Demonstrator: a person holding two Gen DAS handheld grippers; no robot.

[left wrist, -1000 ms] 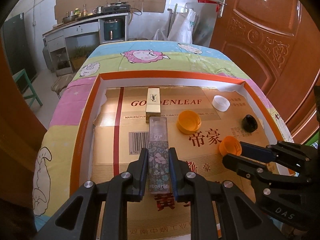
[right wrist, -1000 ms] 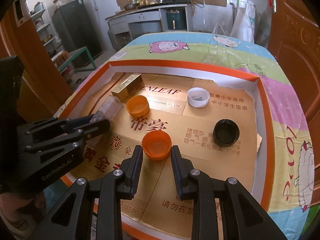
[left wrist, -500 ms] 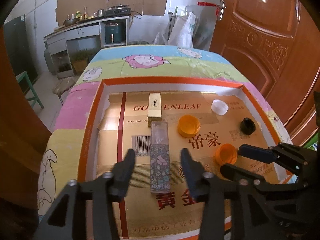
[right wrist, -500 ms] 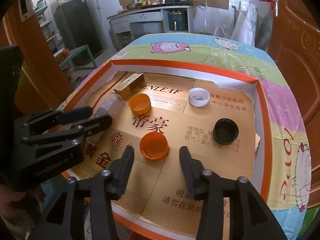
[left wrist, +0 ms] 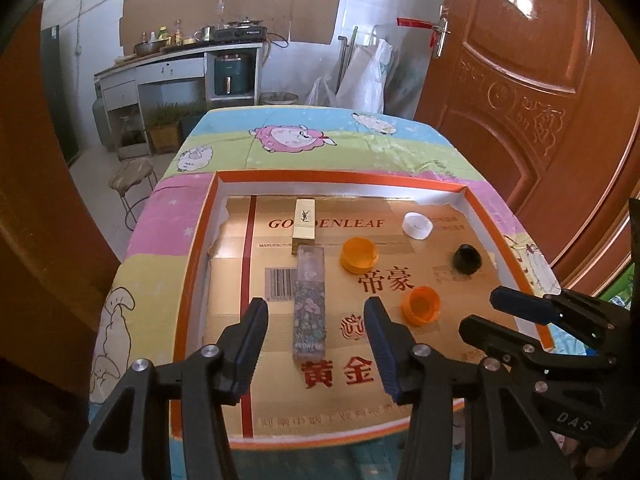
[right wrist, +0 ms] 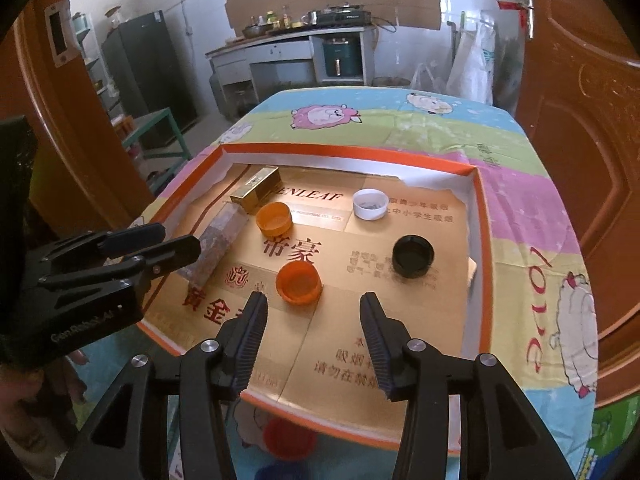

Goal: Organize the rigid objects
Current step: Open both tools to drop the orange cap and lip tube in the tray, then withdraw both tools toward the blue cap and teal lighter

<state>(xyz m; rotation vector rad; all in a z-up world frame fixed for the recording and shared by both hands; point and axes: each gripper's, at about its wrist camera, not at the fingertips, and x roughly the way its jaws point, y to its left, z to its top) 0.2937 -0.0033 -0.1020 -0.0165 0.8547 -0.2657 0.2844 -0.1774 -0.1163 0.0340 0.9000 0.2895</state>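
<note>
On the cardboard-lined tray (left wrist: 188,320), the floral box (left wrist: 309,304) lies lengthwise, its far end touching the gold box (left wrist: 305,226), seemingly lined up in a column. Left gripper (left wrist: 316,336) and right gripper (right wrist: 314,330) hover with jaws apart, empty; the right sits just near of the orange cap (right wrist: 299,281), likely next.
</note>
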